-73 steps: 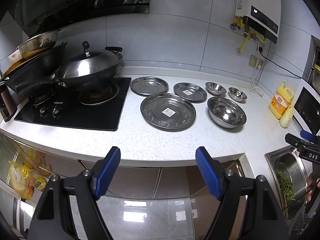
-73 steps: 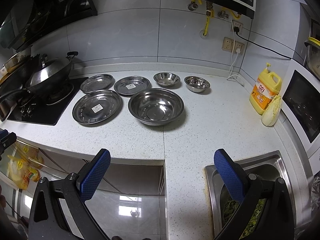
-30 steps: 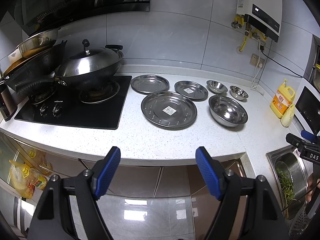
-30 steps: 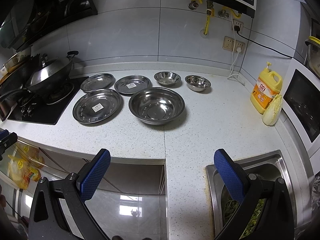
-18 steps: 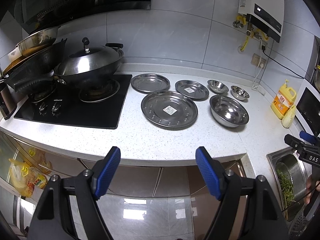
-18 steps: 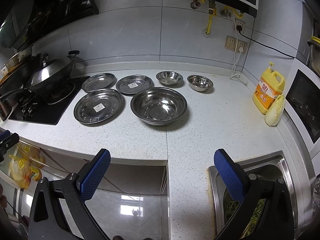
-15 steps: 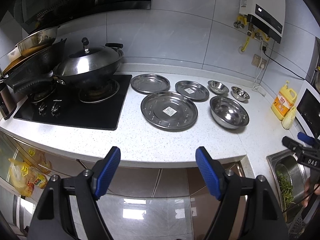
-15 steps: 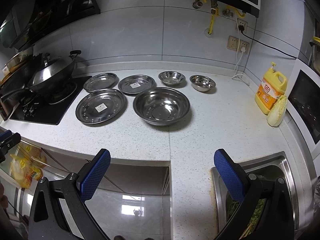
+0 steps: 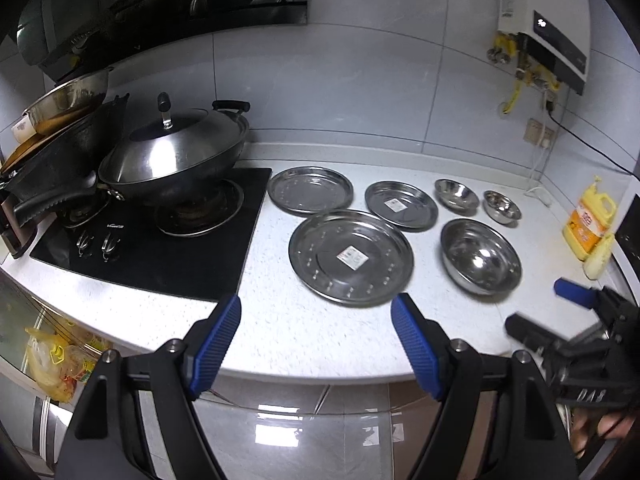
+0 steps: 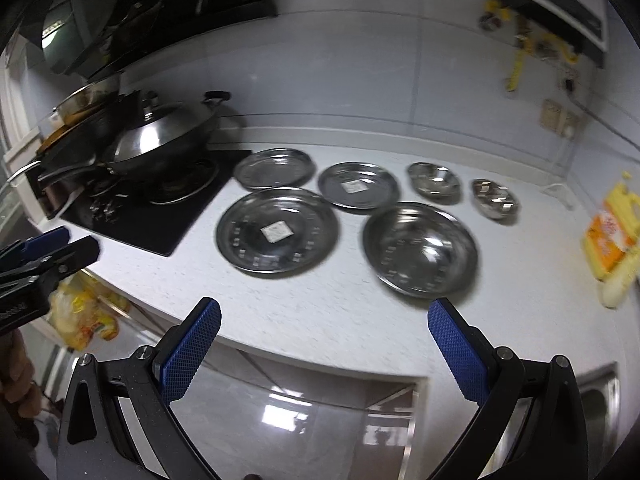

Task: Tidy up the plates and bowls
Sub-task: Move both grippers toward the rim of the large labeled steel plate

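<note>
Approach is the step now: your left gripper [image 9: 316,344] and right gripper [image 10: 324,344] are wide open, holding nothing. Next, you need a rim grip on the big plate [image 9: 351,256].

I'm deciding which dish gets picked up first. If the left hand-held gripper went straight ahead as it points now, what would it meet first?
Probably the large plate: it lies centred ahead of the open left hand-held gripper, with only bare countertop before it. Depth is unclear.
</note>
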Tool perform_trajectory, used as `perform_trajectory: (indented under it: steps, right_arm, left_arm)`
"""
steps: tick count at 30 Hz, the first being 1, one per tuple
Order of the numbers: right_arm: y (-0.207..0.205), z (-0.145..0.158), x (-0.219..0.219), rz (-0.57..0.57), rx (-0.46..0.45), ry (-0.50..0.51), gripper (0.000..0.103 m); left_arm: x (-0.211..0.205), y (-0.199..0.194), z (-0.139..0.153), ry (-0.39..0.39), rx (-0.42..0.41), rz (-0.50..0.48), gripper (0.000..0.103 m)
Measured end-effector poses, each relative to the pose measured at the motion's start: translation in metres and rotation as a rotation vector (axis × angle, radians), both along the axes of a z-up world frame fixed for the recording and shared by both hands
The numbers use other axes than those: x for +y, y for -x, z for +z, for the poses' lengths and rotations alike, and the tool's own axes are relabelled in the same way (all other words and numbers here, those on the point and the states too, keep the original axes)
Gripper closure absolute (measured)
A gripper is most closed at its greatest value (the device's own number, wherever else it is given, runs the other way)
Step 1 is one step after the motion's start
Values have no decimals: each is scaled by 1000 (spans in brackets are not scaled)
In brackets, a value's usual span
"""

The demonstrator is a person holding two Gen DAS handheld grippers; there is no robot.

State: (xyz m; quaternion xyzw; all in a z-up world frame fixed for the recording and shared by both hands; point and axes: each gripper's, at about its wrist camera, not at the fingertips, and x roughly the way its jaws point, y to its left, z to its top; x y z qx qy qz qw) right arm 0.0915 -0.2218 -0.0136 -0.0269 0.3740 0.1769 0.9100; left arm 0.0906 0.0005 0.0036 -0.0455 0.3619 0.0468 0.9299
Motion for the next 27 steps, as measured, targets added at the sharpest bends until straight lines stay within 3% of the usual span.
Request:
perform_trajectory:
  steps: [7,15,27]
  right_arm:
    - [-45,-35,30,115,121,-65,1]
    - [-84,-58,53,145,188,-103,1]
    - [-159,-116,86,16,343,-103,1]
  left_arm:
    - [7,-42,-17,-11,43,35,26]
    - [35,-92,-50,18,103,51,26]
    - [73,-204,-122,58,240,-107,26]
